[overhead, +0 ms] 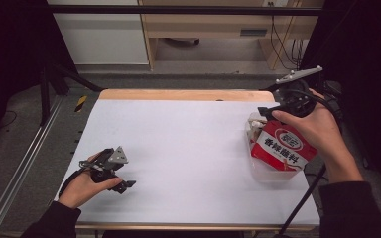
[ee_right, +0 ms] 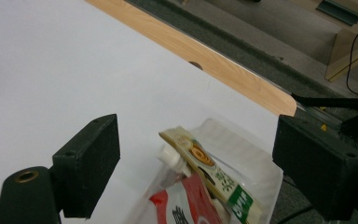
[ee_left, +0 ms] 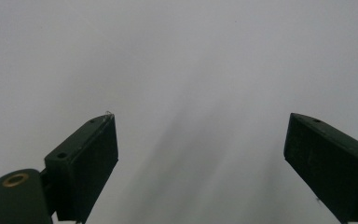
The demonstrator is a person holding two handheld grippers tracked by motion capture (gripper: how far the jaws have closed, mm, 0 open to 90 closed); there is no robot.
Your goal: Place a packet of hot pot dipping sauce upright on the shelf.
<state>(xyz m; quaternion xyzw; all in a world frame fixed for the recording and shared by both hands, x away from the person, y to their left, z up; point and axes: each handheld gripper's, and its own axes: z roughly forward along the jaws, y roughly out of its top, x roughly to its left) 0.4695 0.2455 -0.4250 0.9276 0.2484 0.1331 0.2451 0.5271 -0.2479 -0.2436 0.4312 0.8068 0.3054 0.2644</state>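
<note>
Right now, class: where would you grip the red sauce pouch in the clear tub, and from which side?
Grip the red sauce pouch by its upper edge, coming from above: it leans in the clear tub, whose walls block its sides. The right gripper hangs open above it.

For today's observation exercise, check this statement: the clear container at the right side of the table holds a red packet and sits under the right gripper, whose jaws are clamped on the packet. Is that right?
Not quite. In the right gripper view the right gripper has its jaws wide apart above the red packet, touching nothing. The rest holds: the packet lies in the clear container at the table's right side.
</note>
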